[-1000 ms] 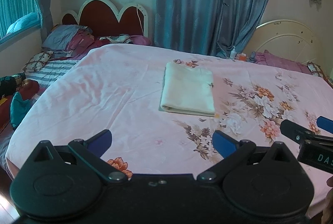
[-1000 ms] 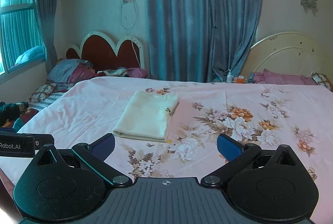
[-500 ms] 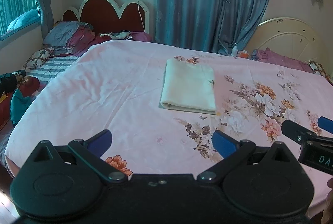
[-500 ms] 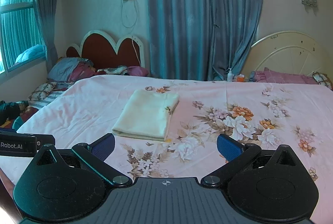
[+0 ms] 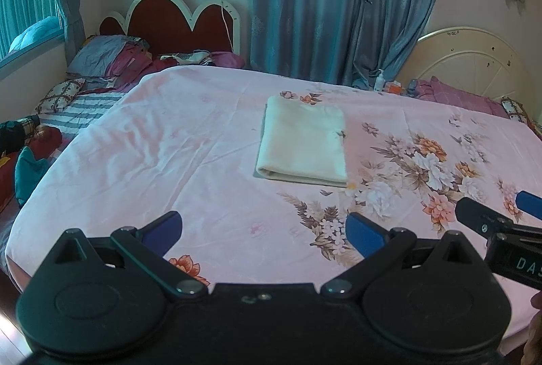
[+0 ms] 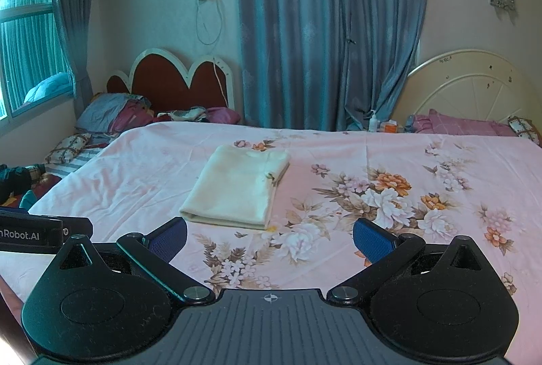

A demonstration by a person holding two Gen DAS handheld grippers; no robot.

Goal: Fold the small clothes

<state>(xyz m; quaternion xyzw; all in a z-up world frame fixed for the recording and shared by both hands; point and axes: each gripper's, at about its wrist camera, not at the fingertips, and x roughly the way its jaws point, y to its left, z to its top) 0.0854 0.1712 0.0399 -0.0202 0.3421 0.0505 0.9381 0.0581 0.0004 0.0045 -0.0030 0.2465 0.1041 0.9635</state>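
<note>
A cream garment (image 5: 303, 143) lies folded into a neat rectangle on the pink floral bed sheet (image 5: 169, 155); it also shows in the right wrist view (image 6: 238, 187). My left gripper (image 5: 264, 231) is open and empty, held above the near edge of the bed, well short of the garment. My right gripper (image 6: 269, 236) is open and empty, also near the bed's front edge, just short of the garment's near fold. The right gripper's body shows at the right edge of the left wrist view (image 5: 501, 229).
A pile of clothes and pillows (image 5: 105, 60) lies at the far left by a red headboard (image 5: 176, 22). Blue curtains (image 5: 338, 2) hang behind the bed. A cream headboard (image 5: 474, 60) and pink bedding (image 5: 457, 95) sit at the far right. More clothes (image 5: 27, 155) lie off the left edge.
Both grippers have tilted or drawn back slightly, so the folded garment sits a little lower in each view. The garment itself has not moved. Both stay open.
</note>
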